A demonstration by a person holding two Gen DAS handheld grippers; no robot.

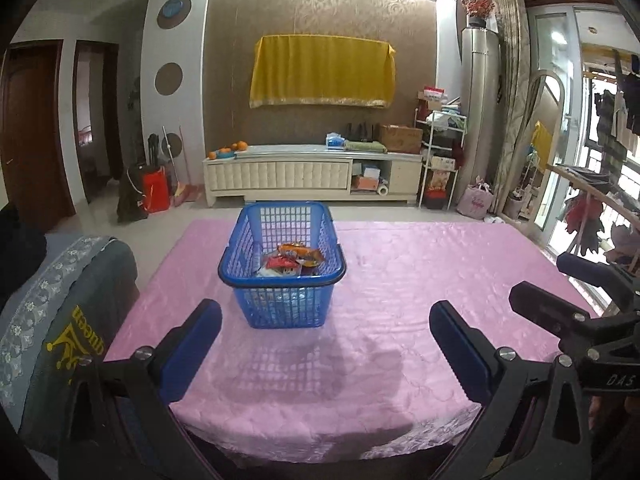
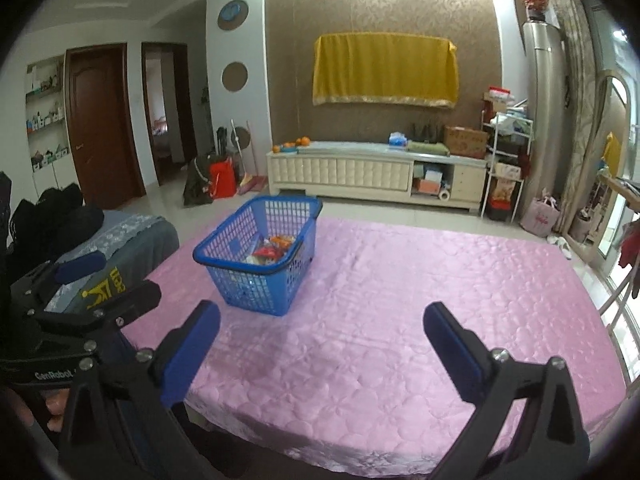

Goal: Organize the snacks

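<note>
A: In the left wrist view, where are the snacks?

B: The crinkly red and orange snack packets (image 1: 294, 258) lie inside the blue plastic lattice basket (image 1: 280, 304), which stands on the pink quilted tablecloth (image 1: 420, 280) at twelve o'clock from the left gripper (image 1: 326, 334). Its jaws stand wide apart, holding nothing. The right gripper (image 1: 560, 280) shows at three o'clock, also spread.

A: And the right wrist view?

B: The basket (image 2: 256, 288) sits at eleven o'clock from the right gripper (image 2: 322, 330), jaws fully parted and empty. The left gripper (image 2: 108, 280) is at nine o'clock.
</note>
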